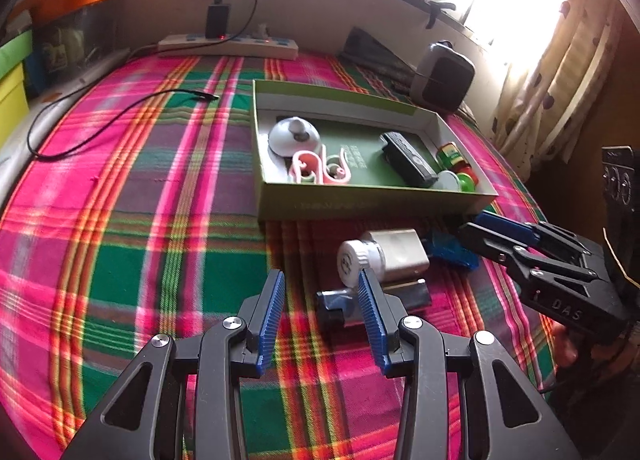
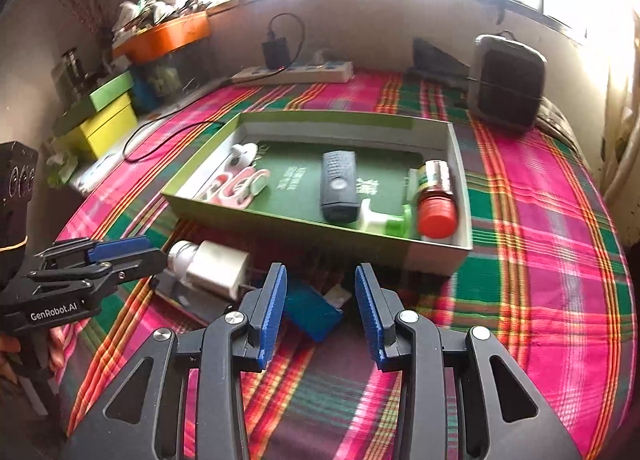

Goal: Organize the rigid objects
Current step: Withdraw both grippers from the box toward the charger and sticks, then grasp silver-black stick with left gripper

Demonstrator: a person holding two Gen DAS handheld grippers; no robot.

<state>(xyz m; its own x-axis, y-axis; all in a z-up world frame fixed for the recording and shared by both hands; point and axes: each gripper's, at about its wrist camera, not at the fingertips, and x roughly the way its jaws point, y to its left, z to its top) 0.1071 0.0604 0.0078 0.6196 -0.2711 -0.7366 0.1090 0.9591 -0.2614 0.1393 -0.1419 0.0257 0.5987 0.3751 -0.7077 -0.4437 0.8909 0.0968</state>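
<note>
A green open box lies on the plaid cloth. It holds a white dome, pink clips, a black remote and a red-capped bottle. In front of the box lie a white-capped pale bottle, a dark flat piece and a blue block. My left gripper is open, its right finger beside the bottle's cap. My right gripper is open over the blue block.
A white power strip with a black charger sits at the back wall. A black cable trails across the cloth at left. A grey speaker stands at back right. Yellow and green boxes stack at left.
</note>
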